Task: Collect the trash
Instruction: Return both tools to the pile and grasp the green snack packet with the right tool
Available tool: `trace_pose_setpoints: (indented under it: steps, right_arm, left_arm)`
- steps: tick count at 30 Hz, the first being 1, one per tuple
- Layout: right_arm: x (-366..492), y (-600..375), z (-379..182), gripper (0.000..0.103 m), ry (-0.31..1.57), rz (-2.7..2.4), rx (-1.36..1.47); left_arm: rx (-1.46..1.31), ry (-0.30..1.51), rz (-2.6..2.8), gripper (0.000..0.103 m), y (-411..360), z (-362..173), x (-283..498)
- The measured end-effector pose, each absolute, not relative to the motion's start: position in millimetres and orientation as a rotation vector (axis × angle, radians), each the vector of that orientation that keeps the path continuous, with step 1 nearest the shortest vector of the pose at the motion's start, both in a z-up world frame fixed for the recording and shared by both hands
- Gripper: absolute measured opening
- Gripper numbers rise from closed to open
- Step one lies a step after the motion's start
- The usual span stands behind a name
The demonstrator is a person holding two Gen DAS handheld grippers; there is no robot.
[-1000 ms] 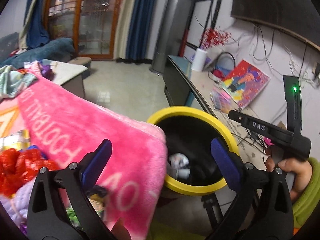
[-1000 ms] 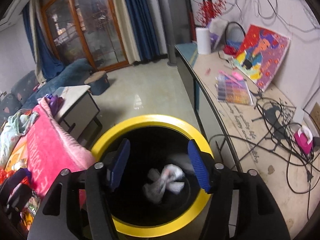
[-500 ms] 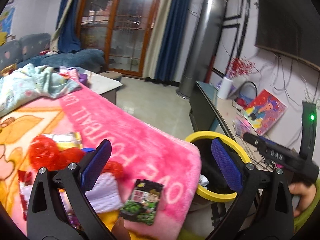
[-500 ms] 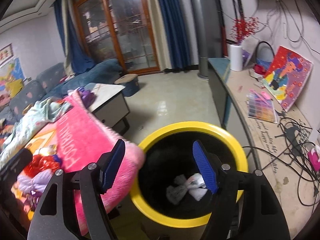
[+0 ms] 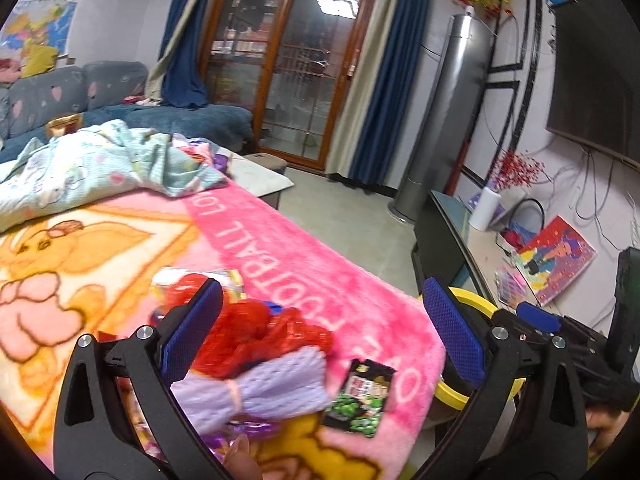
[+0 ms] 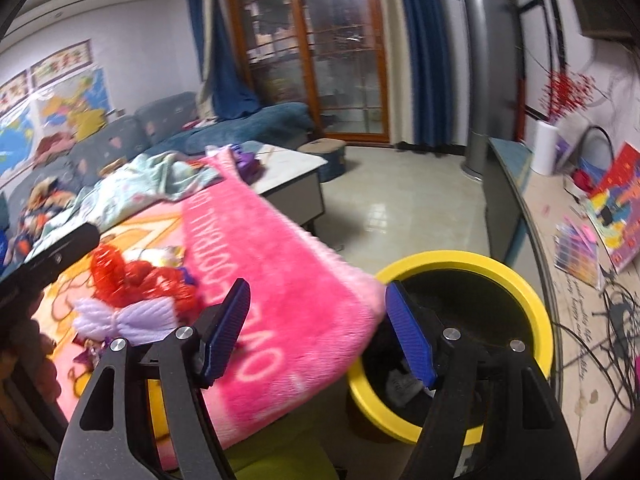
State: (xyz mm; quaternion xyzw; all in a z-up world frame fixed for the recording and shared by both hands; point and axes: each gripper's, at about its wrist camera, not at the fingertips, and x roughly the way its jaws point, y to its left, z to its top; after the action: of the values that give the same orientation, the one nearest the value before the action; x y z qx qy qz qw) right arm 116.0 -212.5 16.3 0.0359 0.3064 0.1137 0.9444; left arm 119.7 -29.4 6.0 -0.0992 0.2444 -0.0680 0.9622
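Pink blanket [image 5: 280,264] fills our foreground. We hold the left gripper [image 5: 324,332] spread wide and empty above the trash pile: purple foam net [image 5: 256,388], red mesh [image 5: 260,332], dark snack packet [image 5: 360,398] just beside them. Our right gripper [image 6: 316,332] has just been opening, nothing between its pads, straddling the blanket's edge and the yellow-rimmed bin [image 6: 520,280]; pale scraps inside, probably crumpled paper. Beyond: sofa [image 5: 120,92], glass doors [image 5: 296,60].

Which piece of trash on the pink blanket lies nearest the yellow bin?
The dark snack packet with green printing, alone toward the blanket's bin-side edge; the red netting and purple foam lie farther away.
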Motion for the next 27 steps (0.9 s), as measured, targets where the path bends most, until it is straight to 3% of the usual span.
trace_pose_setpoints:
  steps: [16, 27]
  right_arm:
    - [127, -142, 4, 0.068, 0.701, 0.414, 0.000]
    - [153, -117, -43, 0.068, 0.880, 0.398, 0.005]
  left_arm:
    - [-0.258, 0.505, 0.013, 0.092, 46, 3, 93]
    - [-0.268, 0.619, -0.015, 0.092, 71, -25, 82]
